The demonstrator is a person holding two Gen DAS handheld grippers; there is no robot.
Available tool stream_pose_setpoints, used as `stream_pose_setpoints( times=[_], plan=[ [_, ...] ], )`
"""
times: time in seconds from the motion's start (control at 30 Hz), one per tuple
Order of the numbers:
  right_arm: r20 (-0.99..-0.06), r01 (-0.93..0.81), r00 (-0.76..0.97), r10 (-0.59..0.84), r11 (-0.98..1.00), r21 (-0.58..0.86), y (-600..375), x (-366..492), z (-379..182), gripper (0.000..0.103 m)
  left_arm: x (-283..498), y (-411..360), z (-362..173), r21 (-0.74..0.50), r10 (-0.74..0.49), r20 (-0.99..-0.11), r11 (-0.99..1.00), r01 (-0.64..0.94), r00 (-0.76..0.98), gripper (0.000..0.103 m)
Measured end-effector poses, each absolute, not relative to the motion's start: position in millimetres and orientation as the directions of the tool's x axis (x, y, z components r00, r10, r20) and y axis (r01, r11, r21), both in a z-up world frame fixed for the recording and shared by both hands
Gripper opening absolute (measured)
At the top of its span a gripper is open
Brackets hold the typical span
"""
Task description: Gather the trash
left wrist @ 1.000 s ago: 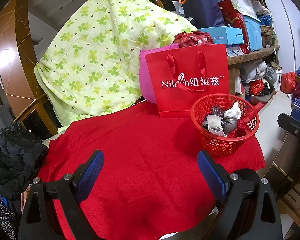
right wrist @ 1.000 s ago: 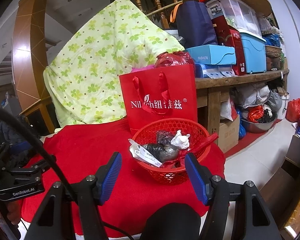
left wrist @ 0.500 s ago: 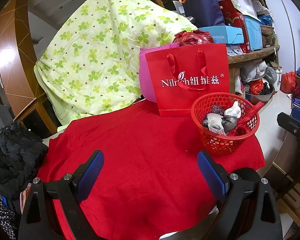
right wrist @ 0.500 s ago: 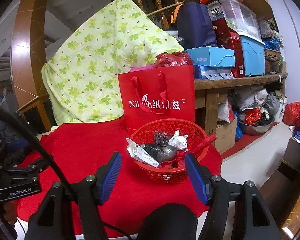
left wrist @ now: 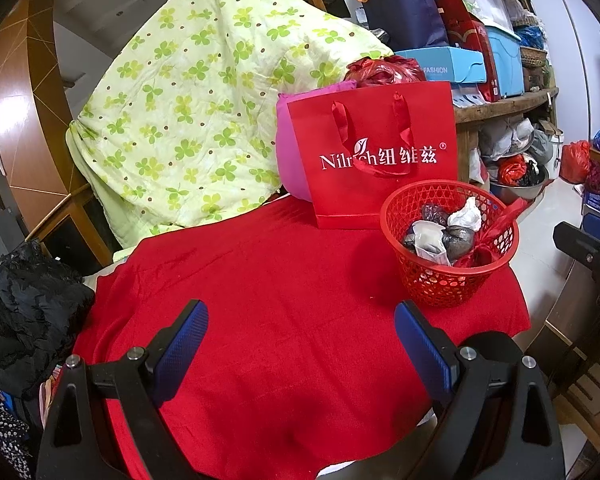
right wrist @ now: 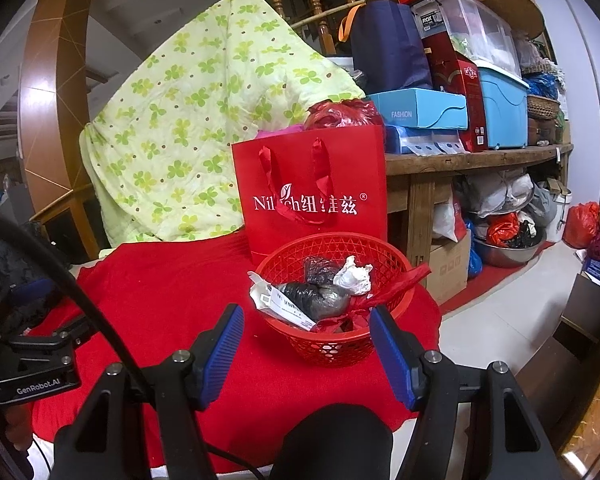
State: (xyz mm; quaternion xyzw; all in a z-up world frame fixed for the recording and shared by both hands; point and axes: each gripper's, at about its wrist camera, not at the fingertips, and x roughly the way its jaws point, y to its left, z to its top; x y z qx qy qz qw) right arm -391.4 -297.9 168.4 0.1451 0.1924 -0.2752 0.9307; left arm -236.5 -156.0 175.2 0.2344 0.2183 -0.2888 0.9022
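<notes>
A red plastic basket (left wrist: 440,288) stands on the red cloth (left wrist: 284,288) at the table's right side; it also shows in the right wrist view (right wrist: 332,344). It holds crumpled white paper (right wrist: 354,276), grey wrappers (right wrist: 320,296), a white packet (right wrist: 284,308) and red plastic. My left gripper (left wrist: 300,344) is open and empty above the bare cloth, left of the basket. My right gripper (right wrist: 306,344) is open and empty just in front of the basket.
A red paper bag (left wrist: 376,152) stands behind the basket. A green floral quilt (left wrist: 196,120) hangs behind the table. A black garment (left wrist: 24,312) lies at the left. A wooden shelf (right wrist: 476,156) with boxes stands at the right.
The right wrist view has drifted slightly back and left from the basket. The left gripper has hardly moved. Both stay open.
</notes>
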Motion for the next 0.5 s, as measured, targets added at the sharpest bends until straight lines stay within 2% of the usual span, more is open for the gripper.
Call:
stream_pose_setpoints(
  times=[0.5],
  plan=[
    [-0.444,0.568,0.772,-0.454,0.807,0.163,-299.8,-390.6,164.4,0.069,-237.1,-157.1,172.6,0.296,-0.419,-0.534,0.721,0.626,0.734,0.094]
  ],
)
